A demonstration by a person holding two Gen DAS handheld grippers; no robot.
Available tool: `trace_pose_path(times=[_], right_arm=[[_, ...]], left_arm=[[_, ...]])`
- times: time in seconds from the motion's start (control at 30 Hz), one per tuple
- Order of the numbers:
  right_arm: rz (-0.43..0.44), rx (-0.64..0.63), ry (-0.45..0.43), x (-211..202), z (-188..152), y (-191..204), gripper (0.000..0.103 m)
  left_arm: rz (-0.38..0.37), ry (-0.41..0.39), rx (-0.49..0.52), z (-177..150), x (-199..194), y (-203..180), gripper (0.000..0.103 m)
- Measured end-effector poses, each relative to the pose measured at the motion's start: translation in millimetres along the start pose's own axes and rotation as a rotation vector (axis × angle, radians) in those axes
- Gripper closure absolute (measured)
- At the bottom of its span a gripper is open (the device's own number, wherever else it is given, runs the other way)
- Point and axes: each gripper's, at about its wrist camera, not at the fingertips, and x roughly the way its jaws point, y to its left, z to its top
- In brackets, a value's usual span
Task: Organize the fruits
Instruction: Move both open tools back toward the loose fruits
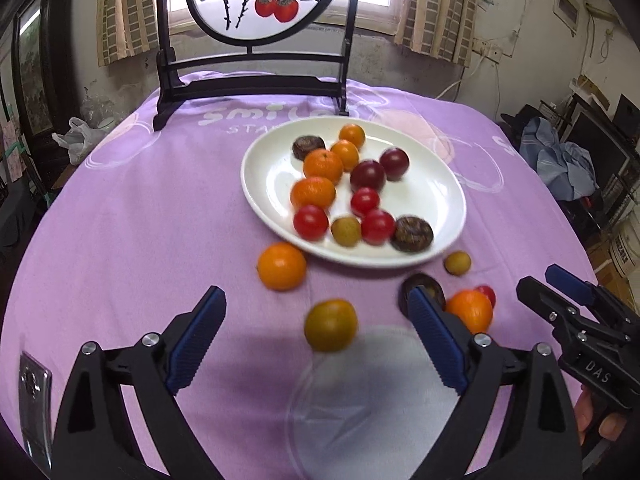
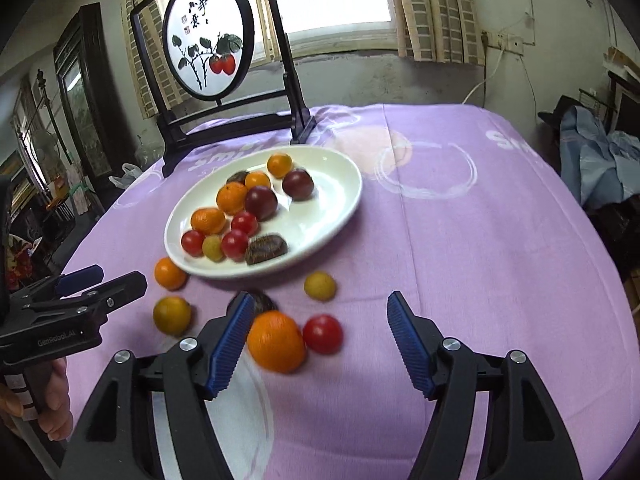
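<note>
- The left claw is sitting wide apart with nothing in it, and a yellow-green fruit is lying on the cloth right between its tips, so I'm guessing that one is the next pick.
- Ahead and a bit left of that claw, a loose orange is resting just beside the near rim of the white plate, which is already holding most of the fruit.
- Tucked right behind the left claw's right finger is a dark fruit. It's half hidden, so I can't say what it is.
- Over on the right, the right claw is spread apart and empty too, with a bigger orange and a red tomato touching each other between its tips, closer to its left finger.
- A small yellow fruit is lying just past the right claw, between it and the plate.
- Risk: these are all round things on soft purple cloth. Closing off-centre could squirt one sideways and roll it toward the table edge.
- Closing on the orange could also be nudging the tomato away, since they're touching.
- The two claws are working near each other, so they could be bumping.
- Everything close up is blurry, and the table's near edge is hidden under both claws.
</note>
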Motion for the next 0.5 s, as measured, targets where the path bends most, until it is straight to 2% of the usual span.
trace_pose_path(times=[0.17, 0.33, 0.5], right_arm=[[0.036, -0.038, 0.043, -1.2, -25.0, -0.2, 0.033], [0.095, -0.095, 0.119, 0.1, -33.0, 13.5, 0.033], [0.085, -0.208, 0.194, 11.1, -49.2, 37.7, 0.033]], left_arm=[[0.048, -0.02, 0.065, -24.7, 10.5, -4.2, 0.012], [0.03, 0.02, 0.079, -28.6, 20.8, -1.0, 0.012], [0.007, 0.06, 0.095, -31.8, 29.4, -4.7, 0.012]])
